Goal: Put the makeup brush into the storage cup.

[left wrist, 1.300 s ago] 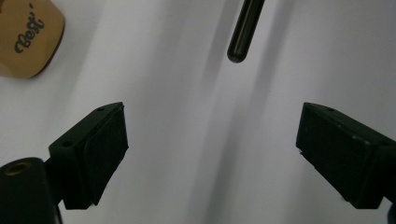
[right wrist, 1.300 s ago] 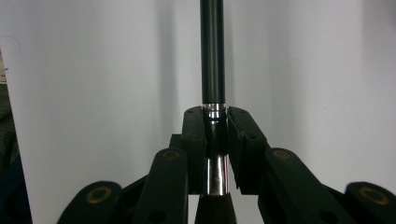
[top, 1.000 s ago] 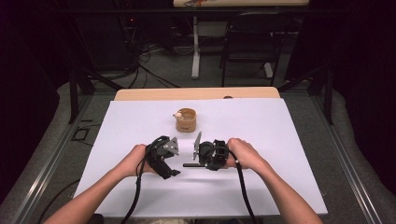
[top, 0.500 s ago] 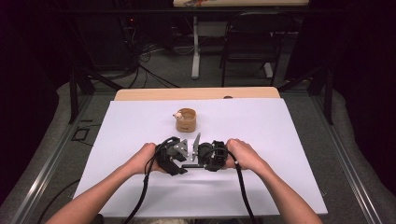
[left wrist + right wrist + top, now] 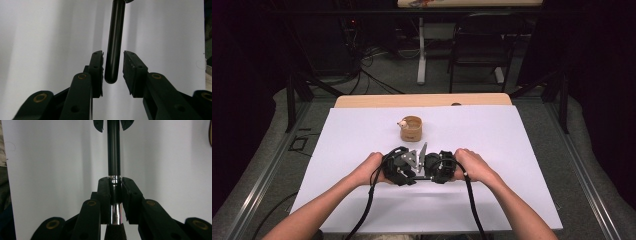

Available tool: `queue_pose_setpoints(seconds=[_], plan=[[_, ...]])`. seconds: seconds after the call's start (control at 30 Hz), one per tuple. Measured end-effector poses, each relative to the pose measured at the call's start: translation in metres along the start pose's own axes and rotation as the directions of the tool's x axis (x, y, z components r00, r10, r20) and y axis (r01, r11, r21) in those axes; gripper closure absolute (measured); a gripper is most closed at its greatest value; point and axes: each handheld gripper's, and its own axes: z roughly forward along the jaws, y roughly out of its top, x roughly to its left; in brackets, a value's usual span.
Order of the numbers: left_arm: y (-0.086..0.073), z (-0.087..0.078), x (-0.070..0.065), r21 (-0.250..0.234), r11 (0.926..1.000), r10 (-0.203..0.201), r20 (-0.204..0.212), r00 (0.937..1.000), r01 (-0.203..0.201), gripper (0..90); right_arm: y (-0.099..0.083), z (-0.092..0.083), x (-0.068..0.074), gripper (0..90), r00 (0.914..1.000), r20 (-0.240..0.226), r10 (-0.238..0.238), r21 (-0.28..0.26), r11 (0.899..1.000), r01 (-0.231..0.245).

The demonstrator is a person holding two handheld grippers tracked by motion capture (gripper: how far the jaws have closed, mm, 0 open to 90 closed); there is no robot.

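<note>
2 grippers at 6 o'clock on the white table [image 5: 512, 150]: right gripper [image 5: 115, 182] clamped on a black rod [image 5: 114, 150], its long axis pointing at the left gripper [image 5: 113, 56], jaws apart around the free tip; wooden cup [image 5: 411, 128] at 12 o'clock.

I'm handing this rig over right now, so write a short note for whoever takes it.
Right tongs: shut on the black rod at its chrome band.
Left tongs: open, jaws either side of the rod's rounded free end, not clamped.
Rod is held level above the white sheet; wooden cup stands behind, untouched.
Done: rod presented between the tongs.
Left: probably close the left tongs on it.
</note>
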Motion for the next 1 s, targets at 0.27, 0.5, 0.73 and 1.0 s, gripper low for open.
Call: queue_pose_setpoints(seconds=[0.27,0.5,0.73,1.0], plan=[[-0.004,-0.003,0.001,-0.031,0.9995,-0.010,-0.006,0.9999,0.010,74.9,-0.002,-0.001,-0.001,77.2,1.0000,0.001,0.000,-0.011,1.000,0.000],[-0.004,0.000,0.000,-0.026,0.9996,-0.004,0.020,0.9998,0.004,72.7,-0.001,-0.003,0.000,77.2,1.0000,0.001,-0.007,-0.016,1.000,0.007],[-0.005,0.001,0.000,-0.050,0.9987,0.009,0.022,0.9997,-0.008,78.2,-0.002,-0.004,0.000,76.6,0.9998,0.004,-0.017,-0.013,1.000,0.018],[-0.011,0.002,-0.004,-0.104,0.9944,0.017,-0.019,0.9997,-0.019,79.2,-0.008,-0.003,-0.008,42.8,0.9972,0.012,0.074,-0.023,0.997,-0.074]])
